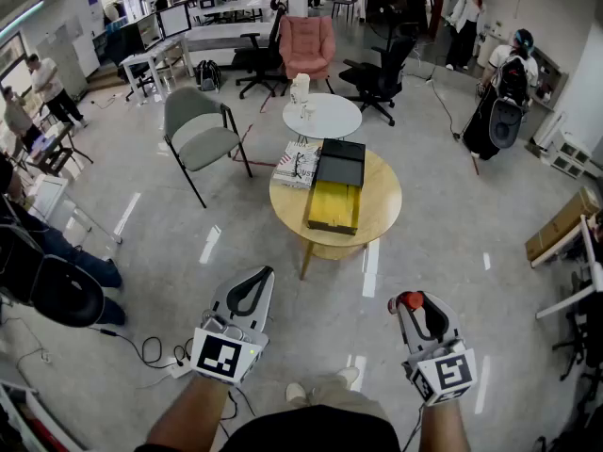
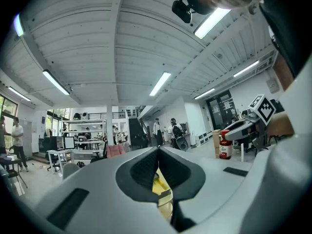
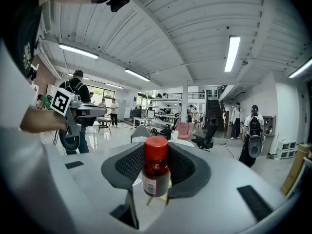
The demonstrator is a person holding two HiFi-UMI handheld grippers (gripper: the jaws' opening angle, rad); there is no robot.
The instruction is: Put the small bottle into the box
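Note:
The small bottle, dark red with a red cap, stands upright between the pads of my right gripper, which is shut on it; in the right gripper view the bottle fills the gap between the jaws. My left gripper hangs at the lower left, shut with nothing in it, its tips meeting. The box lies open on the round wooden table some way ahead of both grippers. It has a yellow inside, and its black lid is folded back behind it.
A stack of magazines lies beside the box. Behind stands a small white round table, a grey chair to its left, a pink armchair and black office chairs farther back. People stand at both sides of the room. Cables trail on the floor at left.

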